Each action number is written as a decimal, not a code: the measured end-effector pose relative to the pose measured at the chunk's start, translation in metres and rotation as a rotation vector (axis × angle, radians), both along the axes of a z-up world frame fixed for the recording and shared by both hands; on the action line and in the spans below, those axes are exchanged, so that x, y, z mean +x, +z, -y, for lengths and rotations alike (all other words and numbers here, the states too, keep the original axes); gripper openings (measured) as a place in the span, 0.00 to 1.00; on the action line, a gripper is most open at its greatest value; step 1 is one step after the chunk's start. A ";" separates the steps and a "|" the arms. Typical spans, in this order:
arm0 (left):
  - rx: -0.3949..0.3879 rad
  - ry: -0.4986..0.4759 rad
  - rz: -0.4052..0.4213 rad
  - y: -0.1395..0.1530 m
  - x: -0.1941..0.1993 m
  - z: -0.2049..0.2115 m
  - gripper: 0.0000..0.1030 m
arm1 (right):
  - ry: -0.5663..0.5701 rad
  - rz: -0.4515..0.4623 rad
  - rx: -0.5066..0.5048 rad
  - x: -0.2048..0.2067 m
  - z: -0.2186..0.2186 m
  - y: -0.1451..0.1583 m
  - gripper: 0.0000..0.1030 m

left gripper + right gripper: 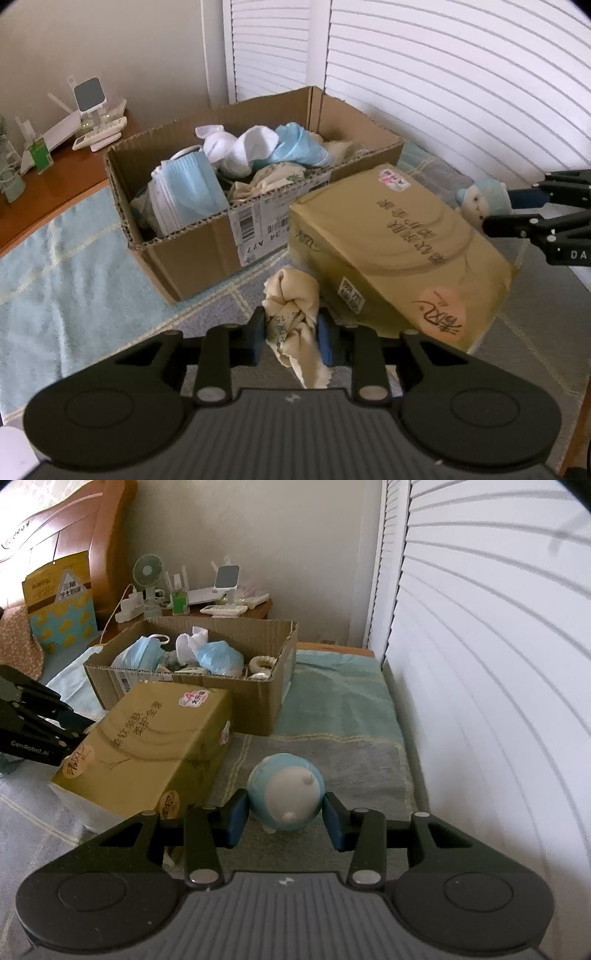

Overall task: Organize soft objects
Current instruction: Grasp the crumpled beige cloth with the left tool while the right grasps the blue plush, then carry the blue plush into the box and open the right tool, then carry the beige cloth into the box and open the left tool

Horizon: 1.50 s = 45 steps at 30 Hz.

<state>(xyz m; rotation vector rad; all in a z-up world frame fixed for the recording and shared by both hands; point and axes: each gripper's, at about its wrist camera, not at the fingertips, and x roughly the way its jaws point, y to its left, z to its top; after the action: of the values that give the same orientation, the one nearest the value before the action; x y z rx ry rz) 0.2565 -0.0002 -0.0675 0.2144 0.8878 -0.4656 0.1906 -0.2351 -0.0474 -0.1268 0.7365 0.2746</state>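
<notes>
Our left gripper (pixel 291 334) is clamped on a knotted cream cloth (pixel 291 314), held just in front of the tissue pack (pixel 399 254) and short of the box (pixel 207 236) of masks and socks. Our right gripper (pixel 286 818) has its pads pressed against both sides of the blue plush toy (pixel 286 790), which sits on the blanket (pixel 340 709) beside the pack.

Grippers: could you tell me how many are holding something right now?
2. The left gripper pinches a cream cloth in front of the tissue pack; the right gripper brackets the blue plush on the blanket.
</notes>
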 end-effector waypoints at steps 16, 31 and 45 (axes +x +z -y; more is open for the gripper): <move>-0.080 -0.004 0.079 0.047 -0.038 -0.013 0.23 | 0.010 0.086 -0.006 -0.021 -0.006 0.040 0.47; -0.111 -0.042 0.132 0.073 -0.061 -0.020 0.23 | 0.098 0.178 0.022 0.056 -0.051 0.088 0.47; -0.105 -0.016 0.118 0.067 -0.044 -0.025 0.23 | 0.097 0.126 0.041 0.134 -0.074 0.066 0.87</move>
<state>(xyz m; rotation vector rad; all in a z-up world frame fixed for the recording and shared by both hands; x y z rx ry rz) 0.2128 0.0243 -0.0003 0.1518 0.7447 -0.5079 0.3243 -0.1614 0.0183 -0.1399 0.6004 0.3704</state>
